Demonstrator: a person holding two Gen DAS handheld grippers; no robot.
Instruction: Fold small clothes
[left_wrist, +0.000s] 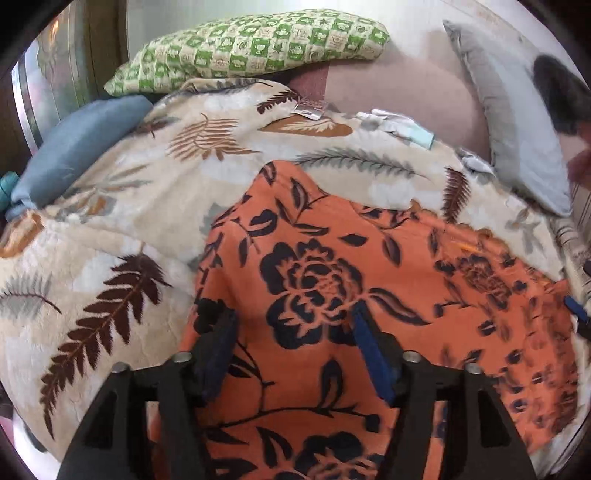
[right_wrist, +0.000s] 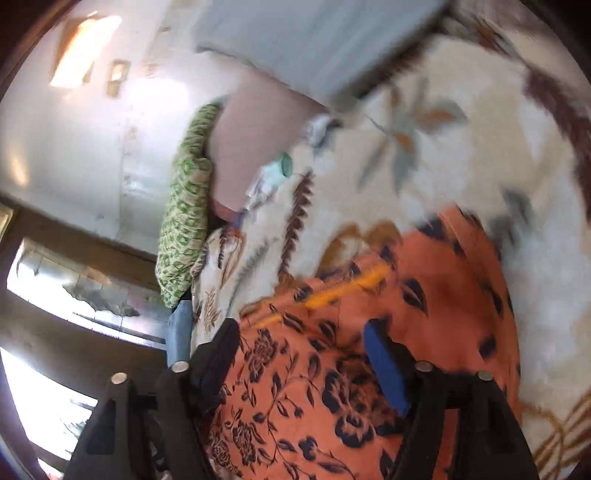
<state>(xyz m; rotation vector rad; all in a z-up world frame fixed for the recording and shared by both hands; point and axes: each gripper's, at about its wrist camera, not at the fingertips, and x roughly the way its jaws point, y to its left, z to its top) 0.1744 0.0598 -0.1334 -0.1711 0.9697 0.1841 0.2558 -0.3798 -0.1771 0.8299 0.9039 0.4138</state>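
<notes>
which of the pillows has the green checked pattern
The green checked pillow lying farthest back, above the leaf-print blanket. The blue pillow and grey pillow are plain.

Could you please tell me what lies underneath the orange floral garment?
The orange floral garment lies spread on a cream leaf-print blanket, which shows all around it. Whatever else sits beneath the cloth is covered and cannot be seen.

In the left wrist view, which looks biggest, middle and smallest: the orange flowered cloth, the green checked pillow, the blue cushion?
1. Orange flowered cloth, though it lies nearest the camera.
2. Green checked pillow.
3. Blue cushion, partly tucked under the blanket.
</notes>
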